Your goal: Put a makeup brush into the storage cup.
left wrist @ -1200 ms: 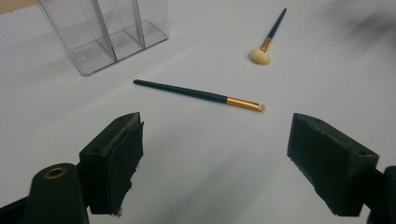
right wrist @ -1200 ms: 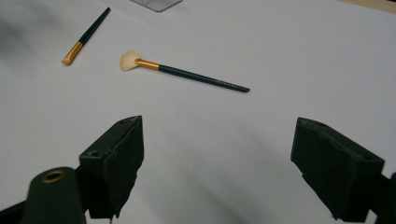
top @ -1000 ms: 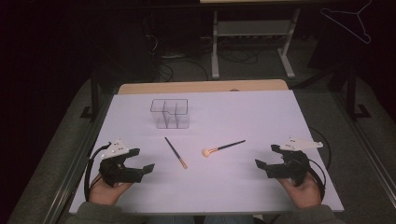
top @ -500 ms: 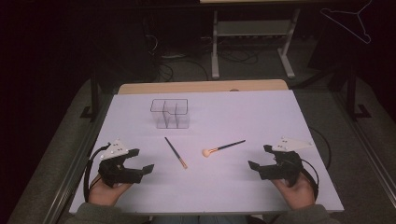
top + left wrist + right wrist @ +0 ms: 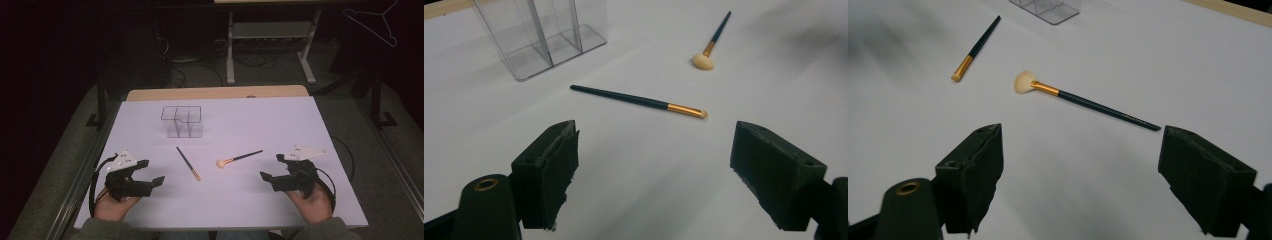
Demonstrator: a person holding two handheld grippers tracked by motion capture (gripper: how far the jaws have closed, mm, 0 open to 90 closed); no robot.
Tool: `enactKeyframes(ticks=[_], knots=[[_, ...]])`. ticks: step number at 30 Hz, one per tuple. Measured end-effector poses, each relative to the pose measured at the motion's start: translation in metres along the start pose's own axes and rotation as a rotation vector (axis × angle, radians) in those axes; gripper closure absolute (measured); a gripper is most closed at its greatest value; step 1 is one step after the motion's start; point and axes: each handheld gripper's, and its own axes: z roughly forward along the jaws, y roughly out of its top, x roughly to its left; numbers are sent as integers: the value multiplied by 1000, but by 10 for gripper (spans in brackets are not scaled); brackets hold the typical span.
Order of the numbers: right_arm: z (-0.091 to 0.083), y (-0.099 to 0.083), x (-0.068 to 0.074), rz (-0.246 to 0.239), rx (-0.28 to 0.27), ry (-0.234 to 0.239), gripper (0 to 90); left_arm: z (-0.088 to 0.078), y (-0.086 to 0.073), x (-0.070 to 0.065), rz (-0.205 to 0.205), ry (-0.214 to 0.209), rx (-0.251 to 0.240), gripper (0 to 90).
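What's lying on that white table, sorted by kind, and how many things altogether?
Makeup brushes: 2, a thin brush and a fan brush
Clear divided organizer: 1
Total: 3

Dim dark surroundings; evenly lit white table (image 5: 250, 125), sharp pictures.

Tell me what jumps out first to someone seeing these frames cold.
Two dark-handled makeup brushes on the white table: a thin brush left of centre and a fan brush just right of it, apart from each other. Behind them stands a clear divided organizer, with nothing visible in it. The left gripper and right gripper flank the brushes near the front edge, jaws wide open, holding nothing.
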Motion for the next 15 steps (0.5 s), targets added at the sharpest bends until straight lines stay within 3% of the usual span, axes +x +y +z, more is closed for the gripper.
enactKeyframes(ticks=[5, 15], knots=[[3, 9, 3, -5, -2, 12, 178, 1, 1, -1, 2, -2, 0, 189], [21, 39, 16, -46, 51, 42, 197, 3, 3, -3, 3, -5, -7, 191]])
